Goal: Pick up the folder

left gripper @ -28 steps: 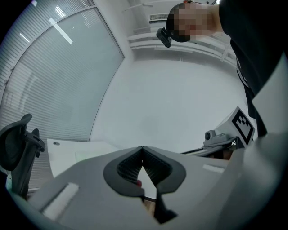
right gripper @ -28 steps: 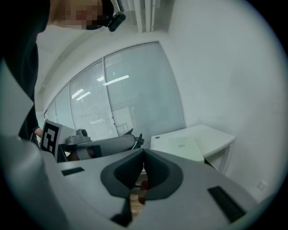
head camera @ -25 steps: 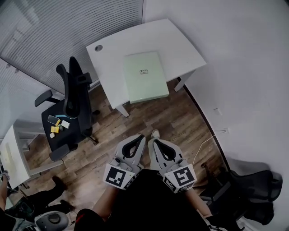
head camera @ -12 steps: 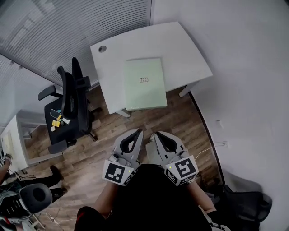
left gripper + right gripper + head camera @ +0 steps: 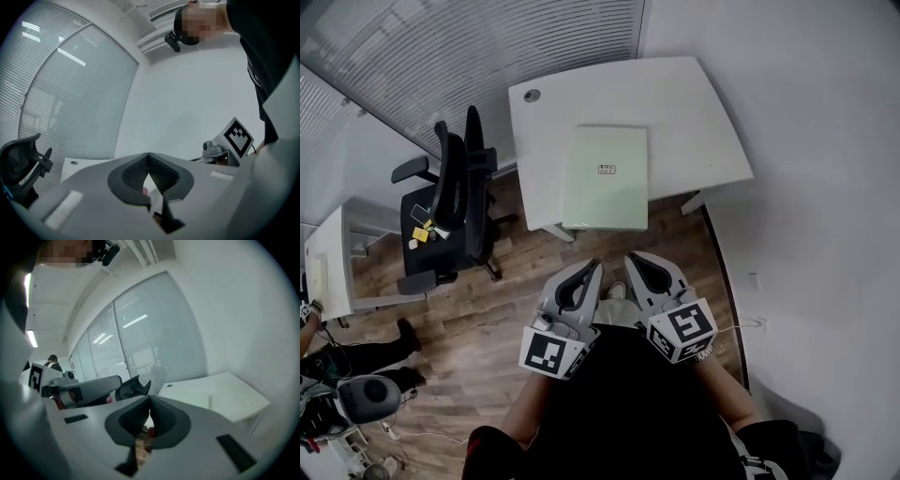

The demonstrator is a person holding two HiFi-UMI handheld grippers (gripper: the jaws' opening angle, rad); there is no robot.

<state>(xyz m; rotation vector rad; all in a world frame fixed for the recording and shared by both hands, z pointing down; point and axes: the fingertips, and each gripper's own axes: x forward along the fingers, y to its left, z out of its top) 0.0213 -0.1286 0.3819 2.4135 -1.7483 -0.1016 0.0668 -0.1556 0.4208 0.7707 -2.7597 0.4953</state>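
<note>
A black chair [image 5: 455, 202] is standing at the left, with small items, perhaps notes, lying on it. The left tongs [image 5: 592, 267] are hovering pressed together, empty. The pale green folder [image 5: 606, 176] is lying flat by the tabletop's [image 5: 694, 122] near edge. The right tongs [image 5: 631, 259] are hovering pressed together, empty.

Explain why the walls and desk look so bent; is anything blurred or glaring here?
Head view: wide lens bows the desk edges; even light, folder sharp. Left gripper view: fisheye circle, dark corners, left hand-held gripper looms soft. Right gripper view: same bulge; bright streaks on the glass wall.
</note>
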